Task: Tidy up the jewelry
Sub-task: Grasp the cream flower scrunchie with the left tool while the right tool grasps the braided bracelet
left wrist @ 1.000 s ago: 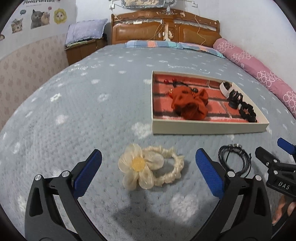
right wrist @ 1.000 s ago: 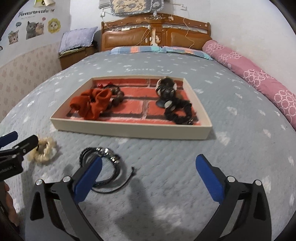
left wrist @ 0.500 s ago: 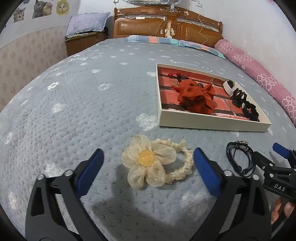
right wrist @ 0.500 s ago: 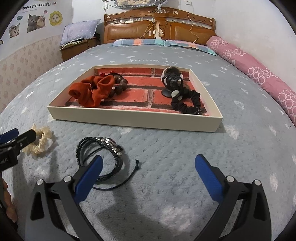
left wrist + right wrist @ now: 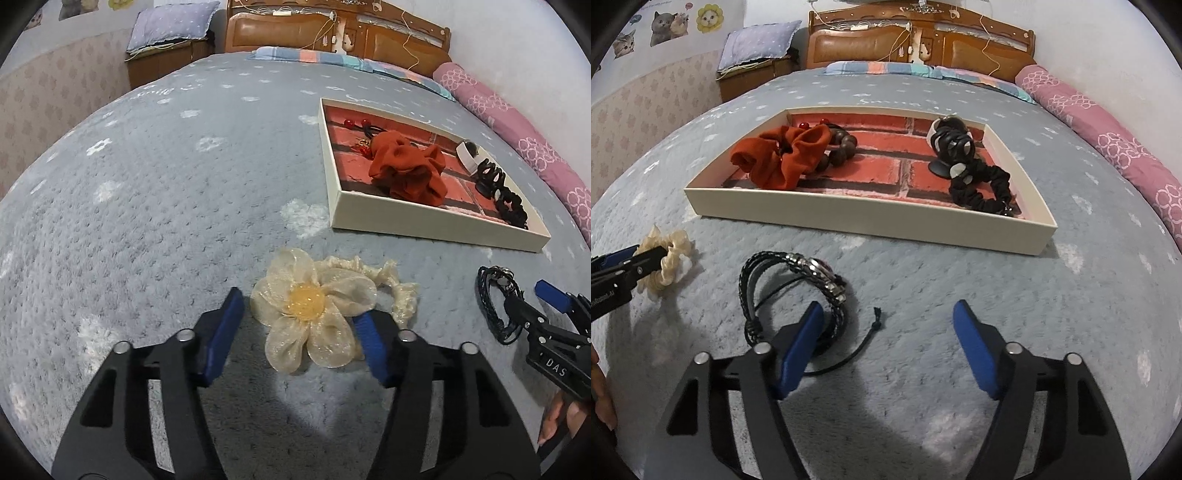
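A cream flower scrunchie (image 5: 310, 314) lies on the grey bedspread between the fingers of my left gripper (image 5: 295, 306). Its jaws are closing. The right pad (image 5: 369, 347) meets the petals and the left pad stands just clear. A black braided bracelet bundle (image 5: 798, 288) with a metal piece lies under the left finger of my right gripper (image 5: 886, 306). Those jaws are closing too, with only the bracelet's right edge and its cord end between them. The cream tray (image 5: 849, 218) with a brick-pattern floor sits beyond.
The tray (image 5: 424, 225) holds a rust-red scrunchie (image 5: 783, 155), brown beads (image 5: 842, 151), a black claw clip (image 5: 953, 144) and a black scrunchie (image 5: 982, 188). A pink bolster (image 5: 1108, 140) lines the right side. A wooden headboard (image 5: 916, 48) stands at the back.
Both grippers' jaws have narrowed. The left gripper has come lower and closer around the flower scrunchie. The bracelet bundle now sits nearer, partly under the right gripper's left finger.
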Action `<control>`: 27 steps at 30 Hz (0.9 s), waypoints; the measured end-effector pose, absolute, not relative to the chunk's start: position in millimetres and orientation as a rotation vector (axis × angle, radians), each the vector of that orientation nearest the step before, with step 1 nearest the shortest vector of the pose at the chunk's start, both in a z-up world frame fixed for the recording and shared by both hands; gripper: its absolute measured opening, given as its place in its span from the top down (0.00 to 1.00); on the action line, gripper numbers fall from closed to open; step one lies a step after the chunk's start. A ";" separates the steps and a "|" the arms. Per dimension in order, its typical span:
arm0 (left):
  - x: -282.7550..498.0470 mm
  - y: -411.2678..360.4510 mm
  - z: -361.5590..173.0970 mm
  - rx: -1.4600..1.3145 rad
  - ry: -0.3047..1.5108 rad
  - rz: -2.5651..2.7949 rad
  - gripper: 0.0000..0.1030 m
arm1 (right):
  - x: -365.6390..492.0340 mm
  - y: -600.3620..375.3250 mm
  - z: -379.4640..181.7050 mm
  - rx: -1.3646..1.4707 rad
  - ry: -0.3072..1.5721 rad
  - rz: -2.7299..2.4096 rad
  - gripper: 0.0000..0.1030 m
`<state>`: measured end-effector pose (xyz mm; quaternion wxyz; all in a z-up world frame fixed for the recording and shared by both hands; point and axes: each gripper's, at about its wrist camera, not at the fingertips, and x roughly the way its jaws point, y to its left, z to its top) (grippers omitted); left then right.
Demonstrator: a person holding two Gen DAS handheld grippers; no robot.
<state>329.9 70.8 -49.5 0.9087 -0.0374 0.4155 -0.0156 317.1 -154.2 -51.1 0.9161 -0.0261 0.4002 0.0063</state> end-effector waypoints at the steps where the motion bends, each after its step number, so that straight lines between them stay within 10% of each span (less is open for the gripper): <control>1: 329.3 70.7 -49.4 -0.075 0.856 -0.033 0.48 | 317.3 -153.5 -51.4 -0.054 0.825 0.018 0.37; 16: 329.1 65.1 -49.5 -0.050 0.852 -0.051 0.67 | 314.5 -150.3 -49.5 -0.033 0.821 0.087 0.84; 27: 325.2 65.8 -47.6 -0.057 0.834 -0.060 0.78 | 312.0 -157.0 -46.1 0.008 0.801 0.096 0.91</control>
